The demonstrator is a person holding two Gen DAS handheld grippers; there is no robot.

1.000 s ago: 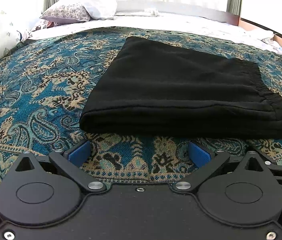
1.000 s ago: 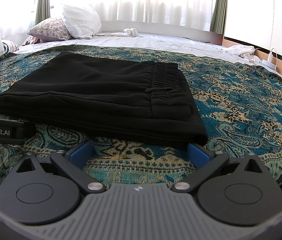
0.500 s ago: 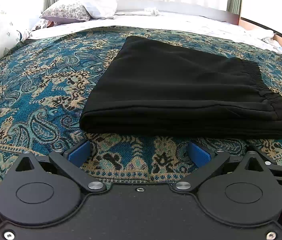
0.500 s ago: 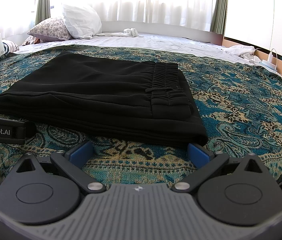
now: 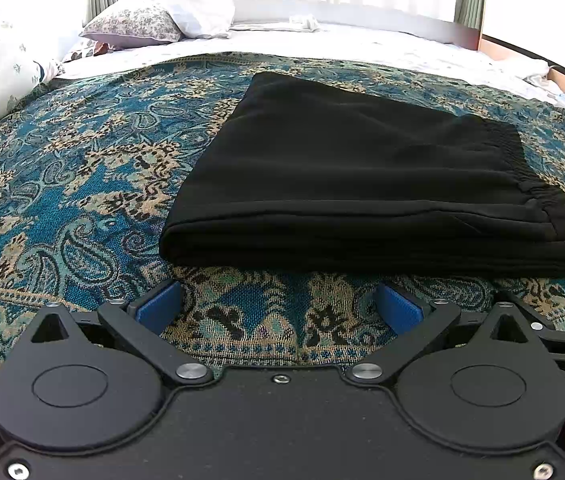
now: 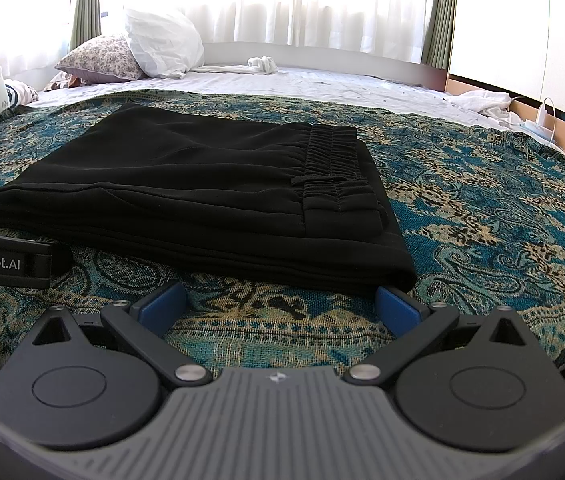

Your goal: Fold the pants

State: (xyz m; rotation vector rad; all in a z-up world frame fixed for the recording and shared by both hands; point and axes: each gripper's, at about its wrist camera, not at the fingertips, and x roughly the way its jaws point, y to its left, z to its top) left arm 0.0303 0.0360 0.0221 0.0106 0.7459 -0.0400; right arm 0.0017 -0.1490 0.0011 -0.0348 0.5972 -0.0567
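**Pants folded flat on bedspread, both tongs spread and empty**

Pants (image 5: 362,184): black, matte, soft knit, folded into a squat rectangle of stacked layers. Gathered elastic waistband (image 6: 334,164) sits on top at the right side, ribbed with fine stitch lines. Near edge shows several rounded fold layers. They lie on a woven paisley bedspread (image 5: 62,200), teal, blue and tan, coarse texture. Behind it a white sheet (image 6: 322,84), 1 floral pillow (image 6: 98,60) and 1 white pillow (image 6: 162,44).

Left gripper (image 5: 278,304): jaws wide apart, blue pads (image 5: 158,306) holding nothing, just short of the pants' near edge, in front of their left half. Not touching.

Right gripper (image 6: 280,306): jaws wide apart, empty. Right blue pad (image 6: 396,308) sits right at the pants' near right corner; contact can't be told. Left pad clear of the fabric.
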